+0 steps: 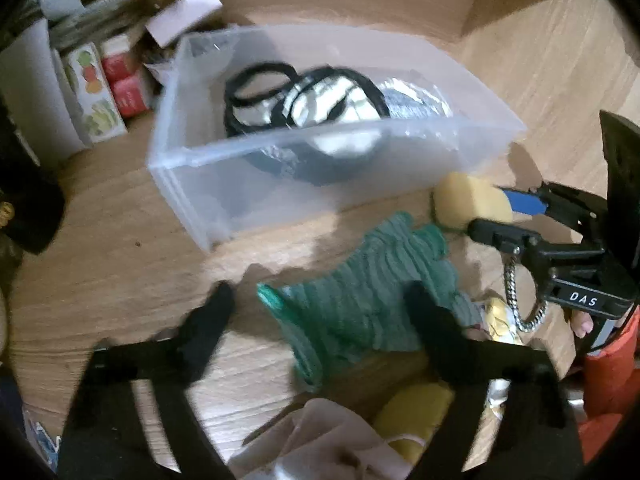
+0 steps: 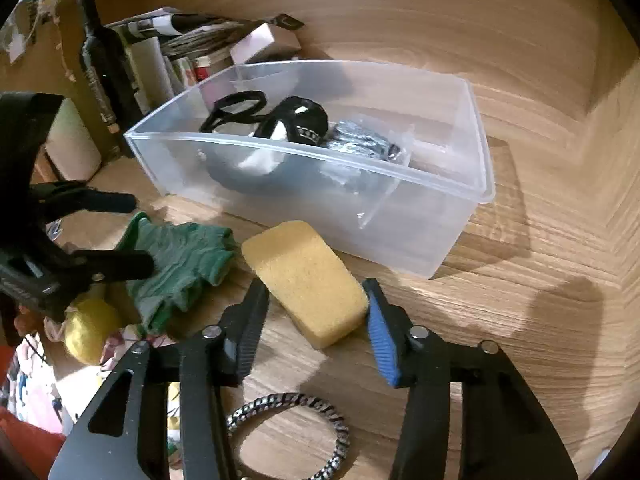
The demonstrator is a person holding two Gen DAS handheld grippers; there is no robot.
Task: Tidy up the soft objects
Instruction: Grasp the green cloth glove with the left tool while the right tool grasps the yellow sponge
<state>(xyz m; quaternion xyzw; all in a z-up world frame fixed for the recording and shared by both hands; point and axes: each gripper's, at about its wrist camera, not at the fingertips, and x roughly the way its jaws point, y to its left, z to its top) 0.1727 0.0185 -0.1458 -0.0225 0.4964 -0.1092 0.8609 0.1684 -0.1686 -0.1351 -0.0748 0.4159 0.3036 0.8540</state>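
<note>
A light wood-grain tabletop (image 2: 520, 320) is seen under both cameras, bounded by wooden panels of the same grain. In the right wrist view, the right gripper (image 2: 316, 320) is spread wide, its jaws either side of the near end of a yellow sponge (image 2: 304, 280) without being pressed into it; the sponge lies on the wood. A metal chain loop (image 2: 292, 432) hangs beneath this gripper. In the left wrist view, the left gripper (image 1: 320, 304) is likewise opened, with a crumpled green cloth (image 1: 360, 300) between and just beyond its fingers. Past the sponge and the cloth stands a clear plastic bin (image 2: 452, 232), in which black elastic bands (image 2: 240, 110) and a black-and-white item are held. Left of the bin, cartons and boxes (image 1: 104, 92) are stacked. "DAS" is read on the right gripper's body in the left view.
</note>
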